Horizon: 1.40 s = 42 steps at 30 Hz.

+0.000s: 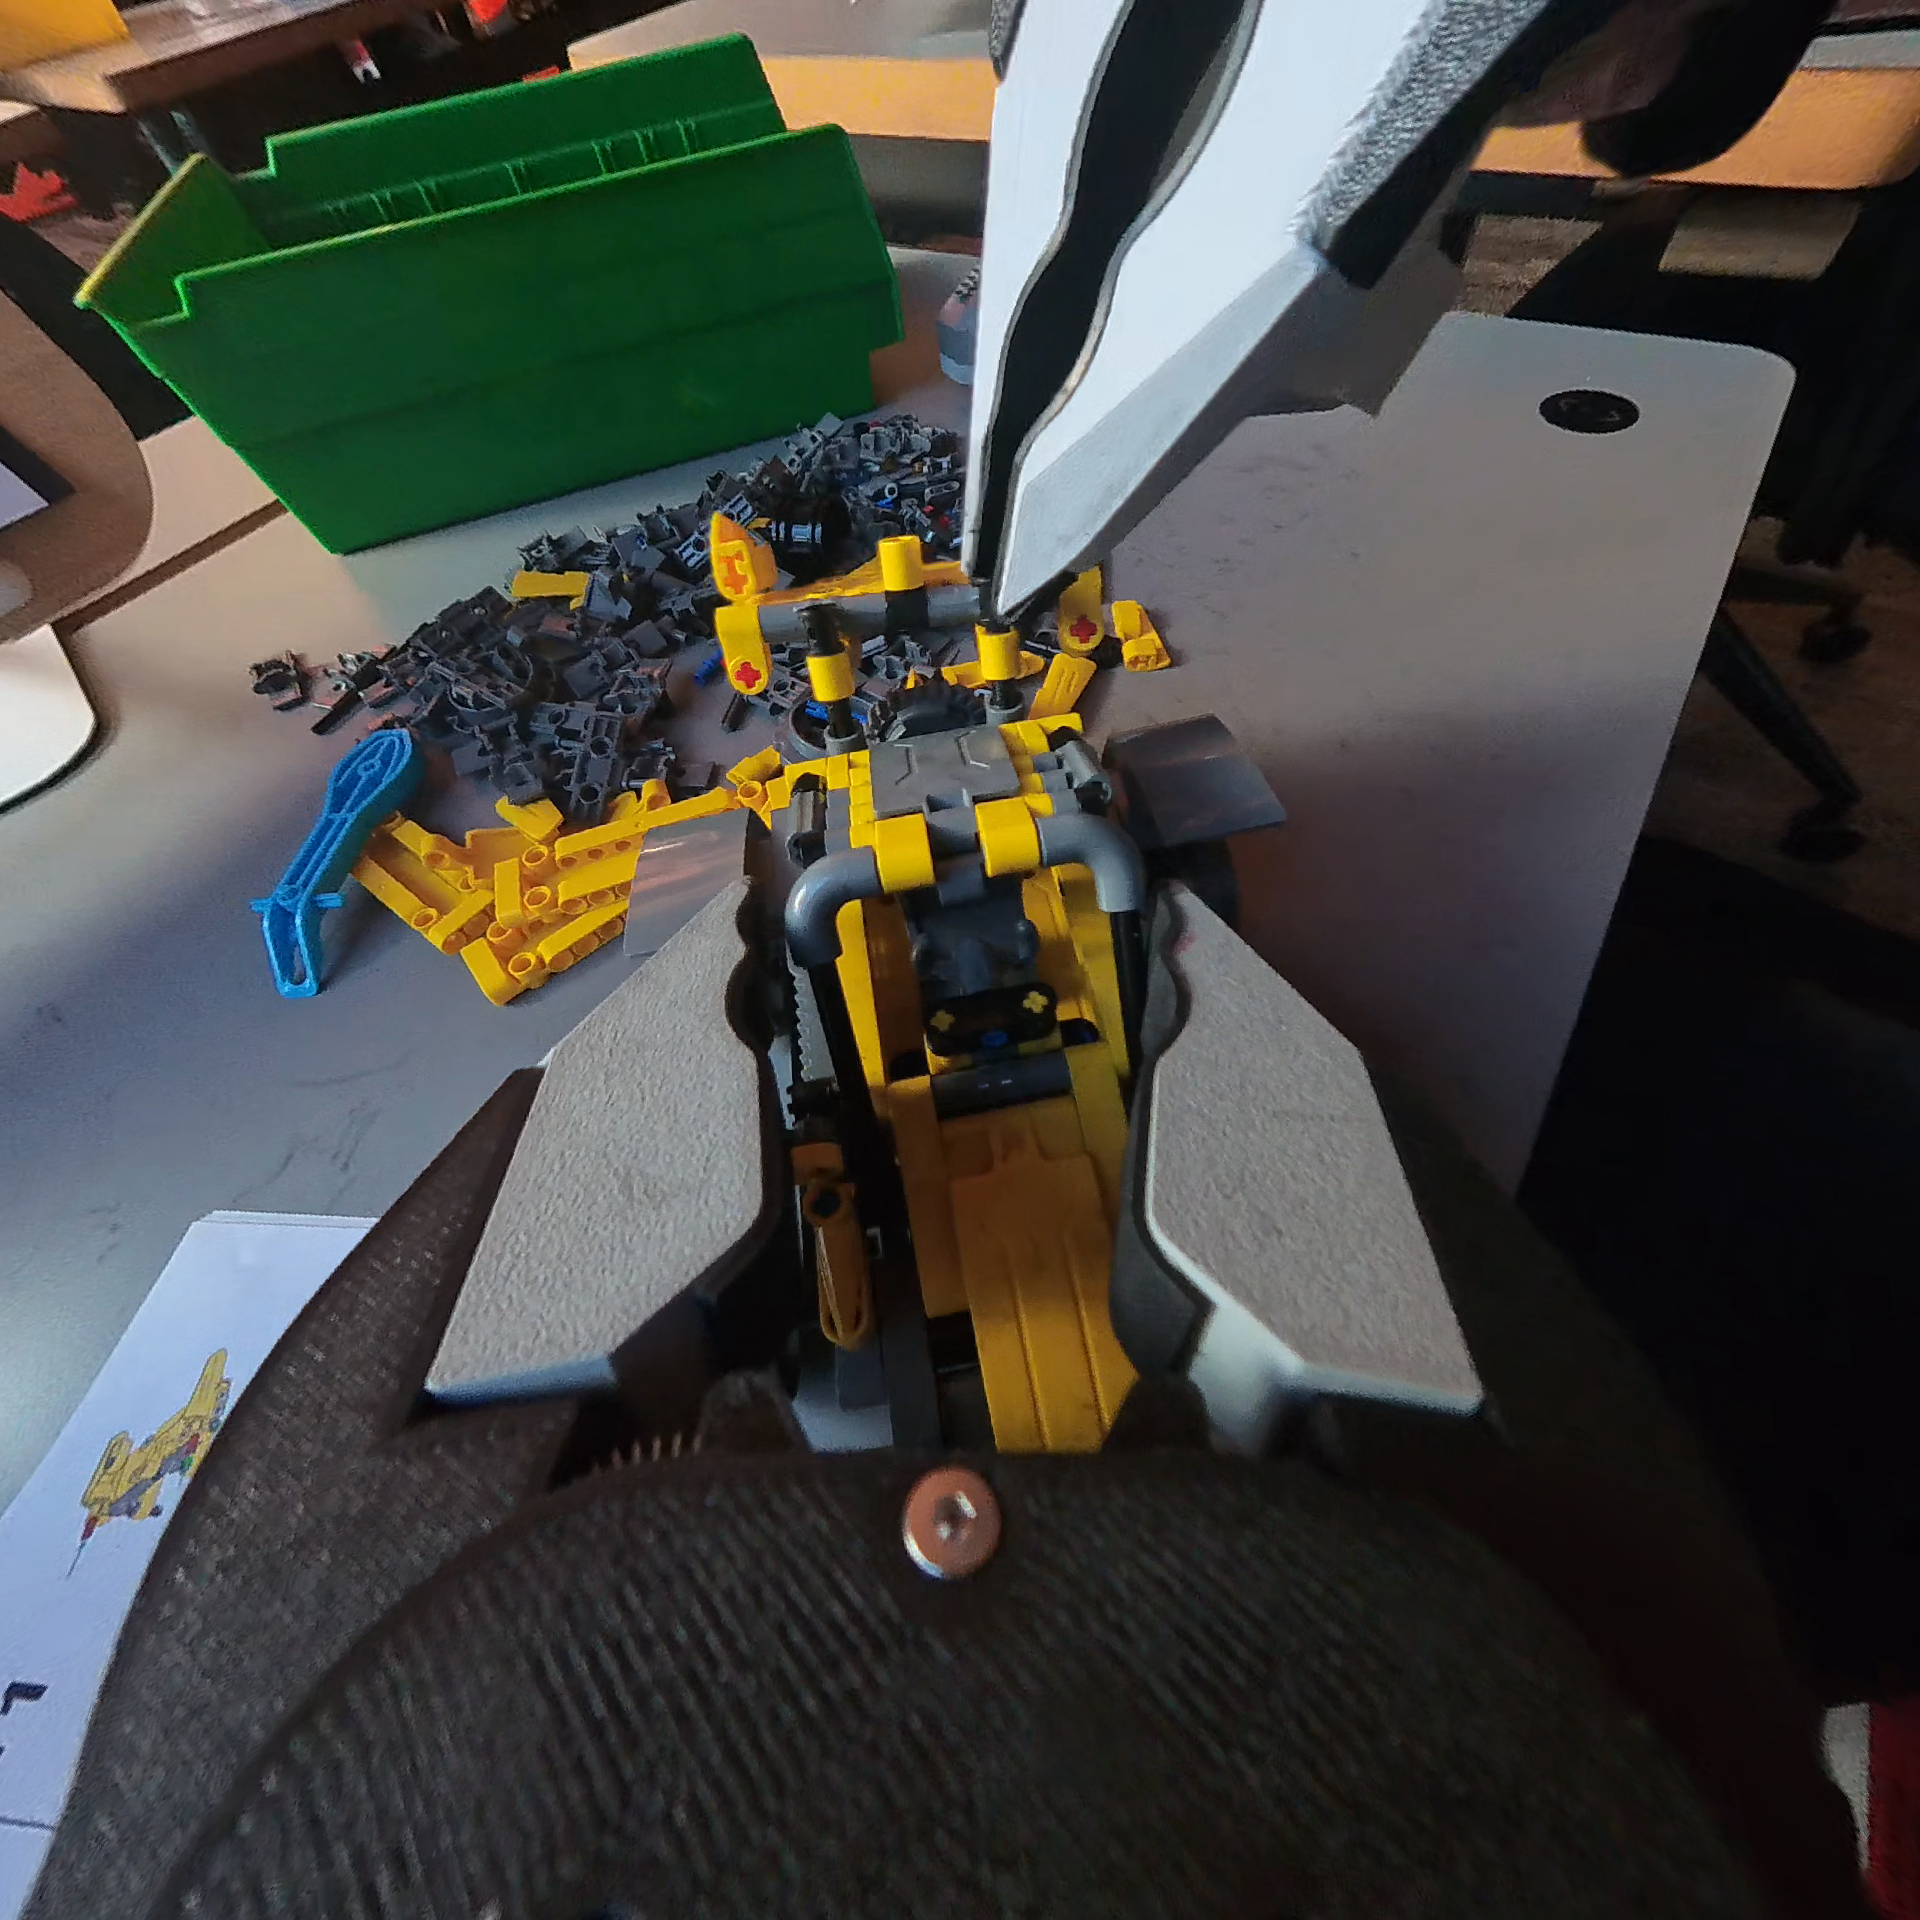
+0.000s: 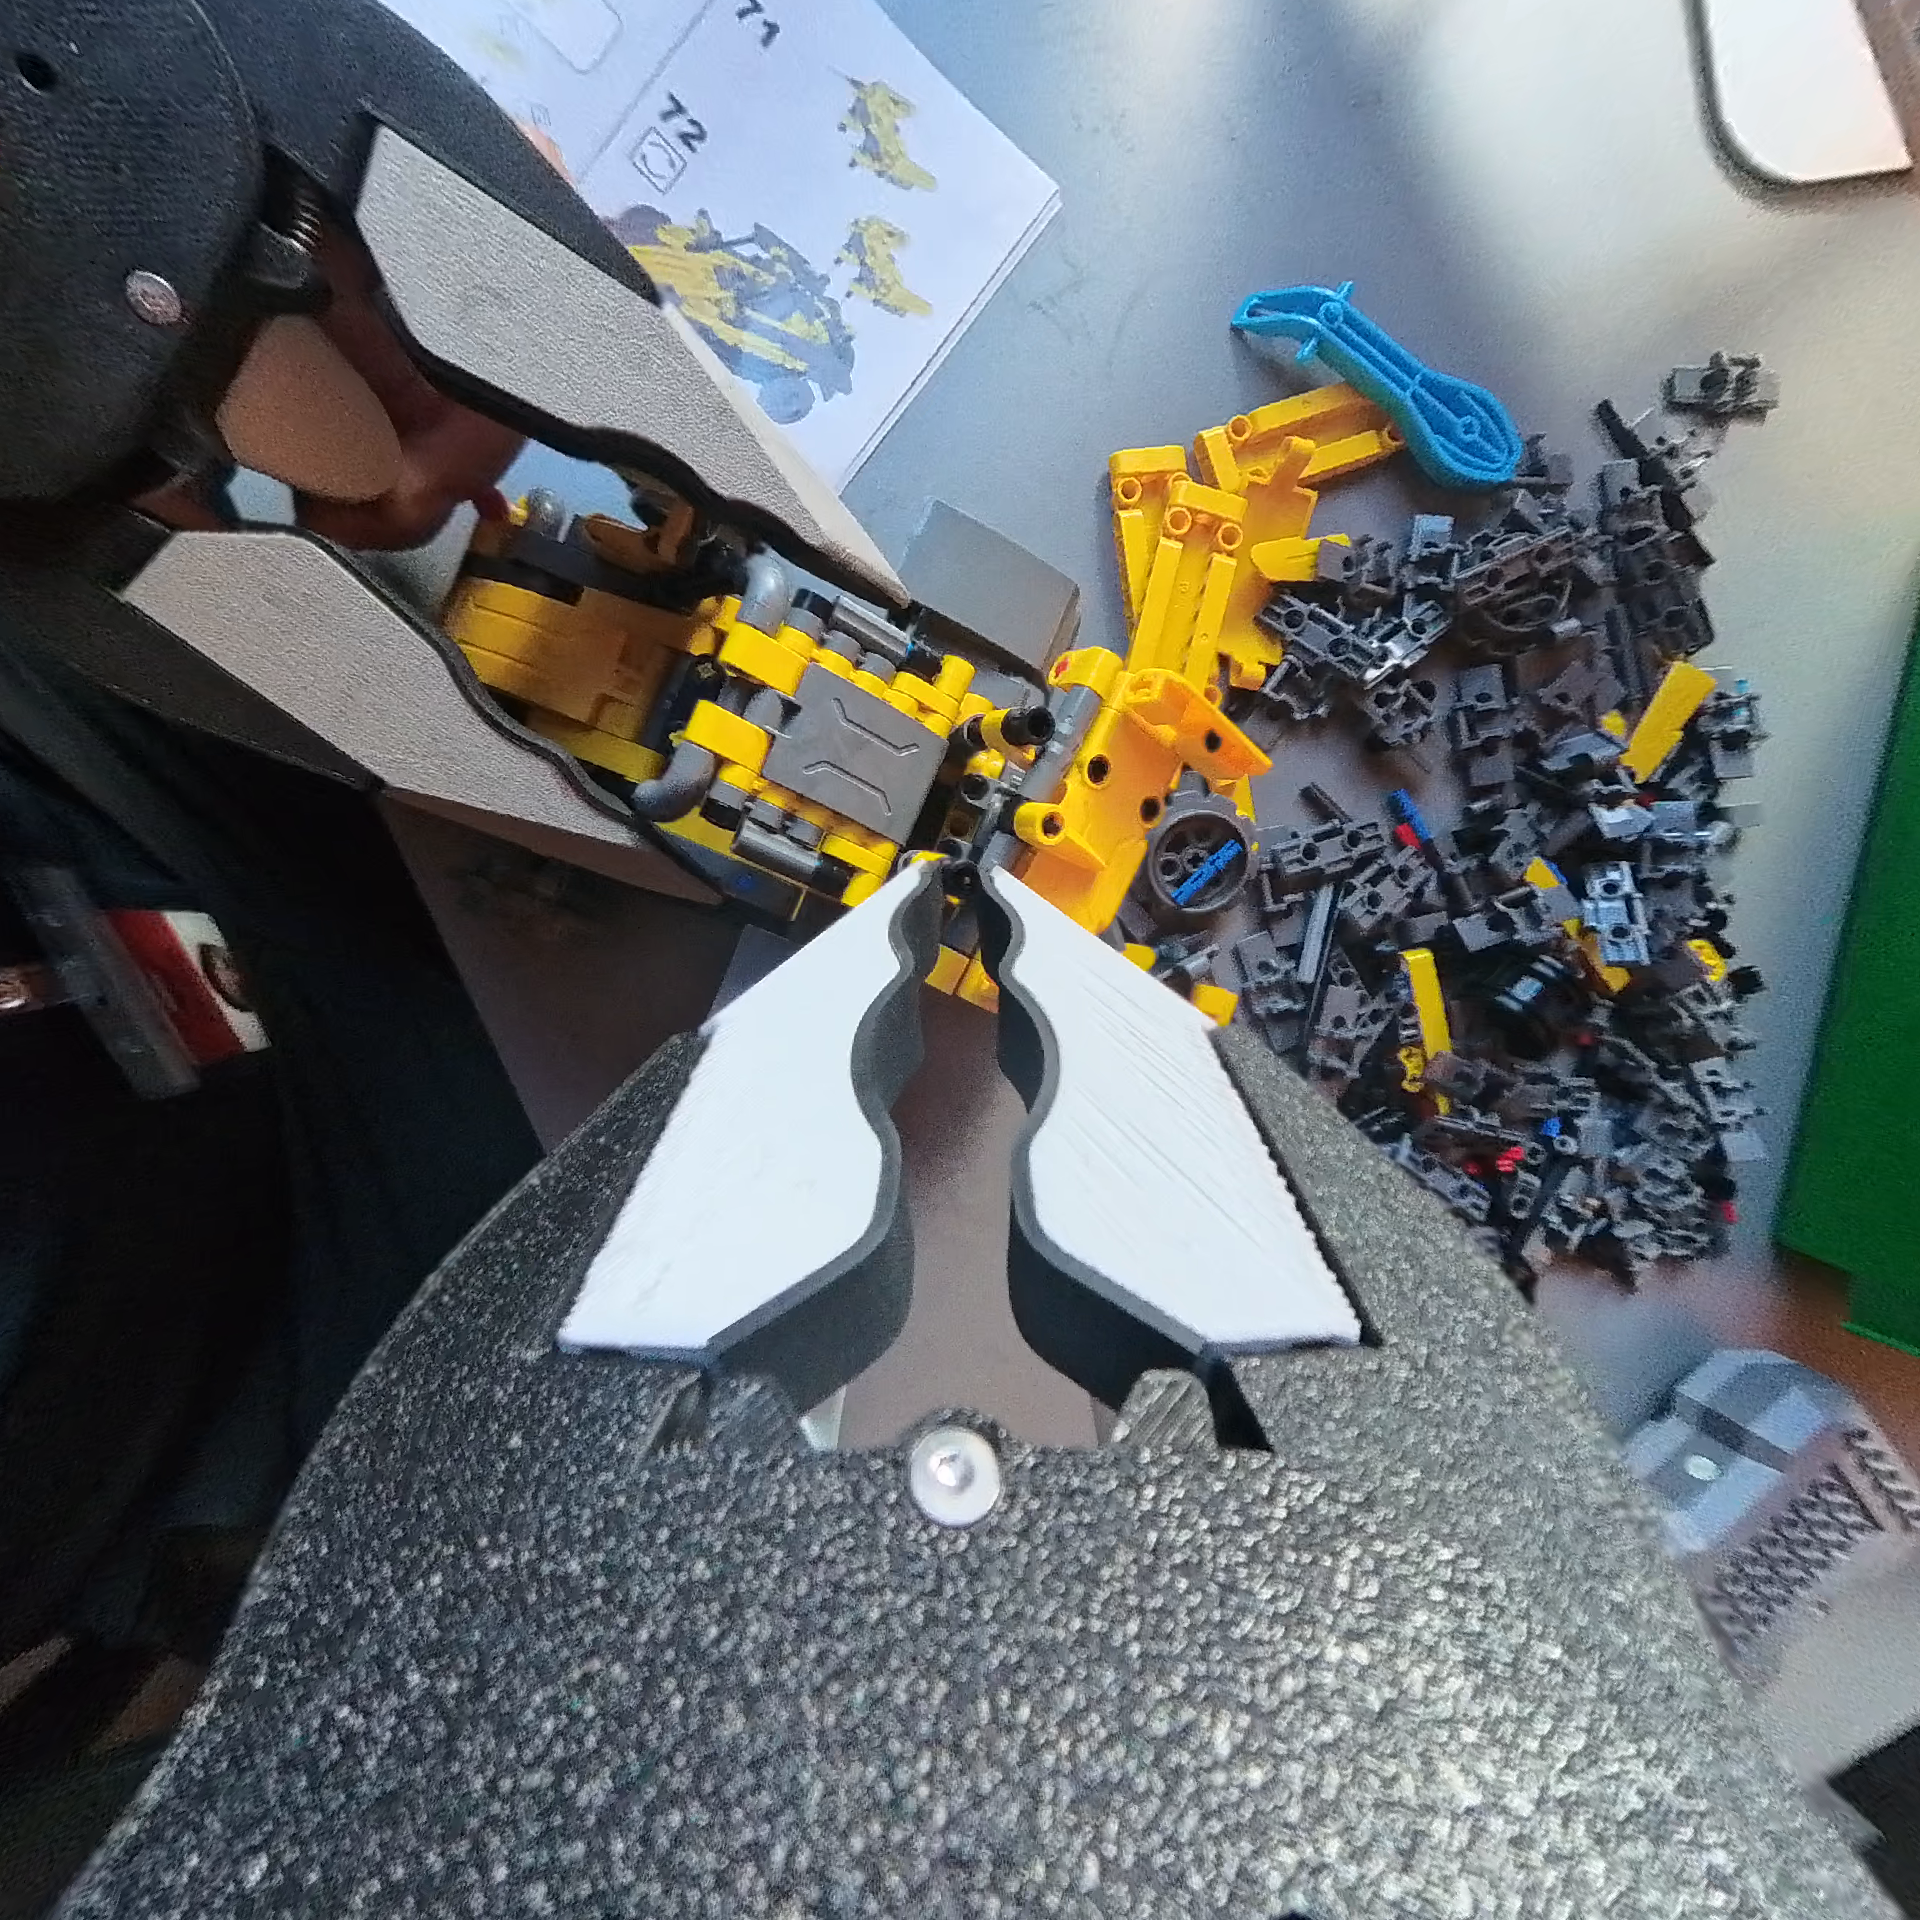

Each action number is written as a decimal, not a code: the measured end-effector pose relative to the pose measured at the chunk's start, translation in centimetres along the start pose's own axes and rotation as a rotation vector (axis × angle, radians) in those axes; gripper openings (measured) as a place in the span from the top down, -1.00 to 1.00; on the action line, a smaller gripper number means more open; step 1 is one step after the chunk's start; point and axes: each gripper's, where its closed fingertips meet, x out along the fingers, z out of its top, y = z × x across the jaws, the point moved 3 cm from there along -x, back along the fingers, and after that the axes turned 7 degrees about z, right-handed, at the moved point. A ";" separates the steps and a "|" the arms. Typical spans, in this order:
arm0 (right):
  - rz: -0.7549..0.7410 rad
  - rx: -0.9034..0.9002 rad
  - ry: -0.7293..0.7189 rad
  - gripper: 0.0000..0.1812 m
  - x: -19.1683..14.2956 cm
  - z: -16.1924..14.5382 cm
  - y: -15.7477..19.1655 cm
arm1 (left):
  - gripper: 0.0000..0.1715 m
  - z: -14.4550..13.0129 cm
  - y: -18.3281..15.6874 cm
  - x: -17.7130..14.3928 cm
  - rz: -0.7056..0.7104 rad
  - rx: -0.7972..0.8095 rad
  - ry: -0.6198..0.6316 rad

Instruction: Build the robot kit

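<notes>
My left gripper is shut on a yellow and grey brick-built vehicle model, its grey fingers clamped on both sides of the body. The model's front end, with yellow connectors on a grey bar, points away over the table. My right gripper has white fingers and comes in from above. Its tips are shut on a small black pin at the model's front. The right gripper also shows in the left wrist view, and the left gripper in the right wrist view.
A pile of dark grey small parts and yellow beams lies left of the model, with a blue separator tool. A green bin stands behind. An instruction booklet lies near left. The table edge runs on the right. One gripper's finger ends stand about 5 cm off the other's.
</notes>
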 end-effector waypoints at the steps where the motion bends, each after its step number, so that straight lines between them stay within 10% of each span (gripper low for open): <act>1: 0.019 0.015 -0.017 0.93 0.0 -0.1 -0.1 | 0.19 0.0 0.0 0.0 -0.004 0.001 -0.001; 23: -0.512 -0.549 0.352 1.00 0.4 -1.3 0.6 | 0.18 0.1 0.2 0.2 -0.020 -0.011 -0.020; 42: -0.395 -0.264 -0.063 1.00 0.3 -1.6 -0.2 | 0.04 5.5 3.7 0.3 -0.222 -0.166 -0.031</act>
